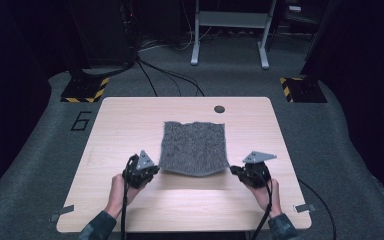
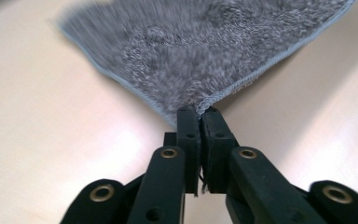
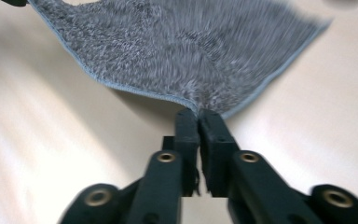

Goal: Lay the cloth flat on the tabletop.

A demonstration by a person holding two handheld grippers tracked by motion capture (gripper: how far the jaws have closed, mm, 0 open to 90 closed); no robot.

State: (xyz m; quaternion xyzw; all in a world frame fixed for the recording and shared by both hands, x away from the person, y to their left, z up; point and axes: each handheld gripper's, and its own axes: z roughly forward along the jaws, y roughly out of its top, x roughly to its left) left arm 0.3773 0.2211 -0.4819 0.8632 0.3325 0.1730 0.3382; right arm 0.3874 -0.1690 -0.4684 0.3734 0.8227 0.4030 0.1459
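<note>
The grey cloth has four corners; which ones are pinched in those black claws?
The two near corners of the grey cloth: left gripper and right gripper each pinch one. The far corners lie free on the table.

The high view looks down from above; both gripper views sit close, sharing the grey cloth [image 1: 194, 147].

At the lower left of the high view, the left gripper [image 1: 152, 169] is a black body topped by a grey three-cornered plate, a black cable trailing along a dark bluish sleeve [image 1: 96, 227]. The right gripper [image 1: 234, 170], lower right, looks alike. In the gripper views, matt black jaws carry brass-ringed screw holes.
</note>
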